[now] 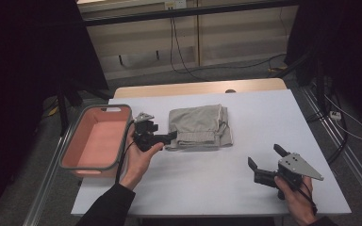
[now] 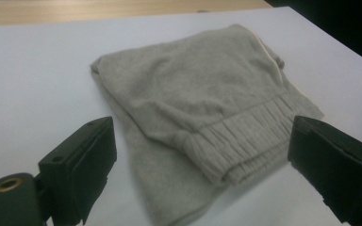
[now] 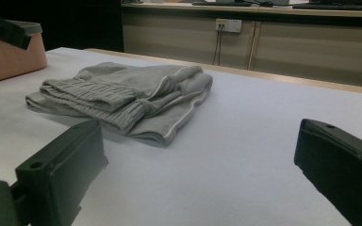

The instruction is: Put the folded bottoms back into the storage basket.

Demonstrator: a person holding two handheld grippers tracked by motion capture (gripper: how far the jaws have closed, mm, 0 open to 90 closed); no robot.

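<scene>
Jaws spread wide on my left gripper (image 1: 169,137) at folded grey sweatpants (image 1: 199,126); should straddle the ribbed waistband, pinch all layers. My right gripper (image 1: 264,161) idles, unclenched.

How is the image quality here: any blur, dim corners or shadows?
High view: dark at both sides, white table evenly lit. Left gripper view: folded grey ribbed-cuff garment sharp, open black jaws soft. Right gripper view: soft shadow under the garment, jaws slightly blurred.

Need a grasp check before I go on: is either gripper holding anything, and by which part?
Nothing is held. The left gripper is open at the garment near its ribbed waistband, not closed on it. The right gripper is open, apart from it.
</scene>
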